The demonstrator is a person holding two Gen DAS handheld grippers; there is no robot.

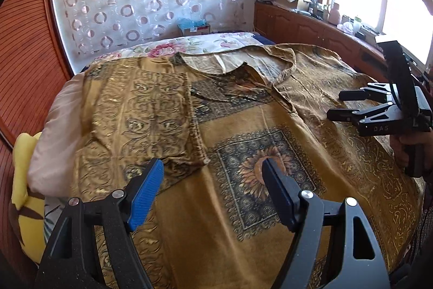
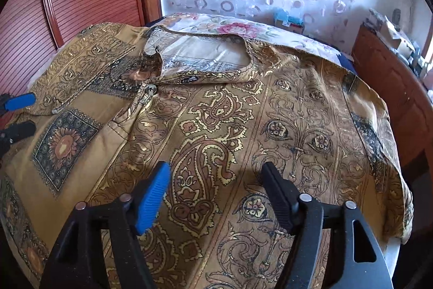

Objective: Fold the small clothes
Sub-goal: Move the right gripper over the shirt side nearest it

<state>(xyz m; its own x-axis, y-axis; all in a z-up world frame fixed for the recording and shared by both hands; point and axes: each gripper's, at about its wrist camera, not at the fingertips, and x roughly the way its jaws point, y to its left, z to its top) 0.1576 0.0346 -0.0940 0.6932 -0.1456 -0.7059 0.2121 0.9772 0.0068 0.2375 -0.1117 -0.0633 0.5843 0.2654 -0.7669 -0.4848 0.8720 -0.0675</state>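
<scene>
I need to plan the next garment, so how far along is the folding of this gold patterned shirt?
Early. Done: one sleeve is folded in over the gold patterned shirt, which lies spread on the bed. In hand: nothing; left gripper and right gripper stand open above the cloth. Left: the opposite sleeve side still hangs over the bed's edge, then folding the body.

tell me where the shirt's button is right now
In the right wrist view the button sits upper left of centre on the shirt, just below the open collar.
</scene>
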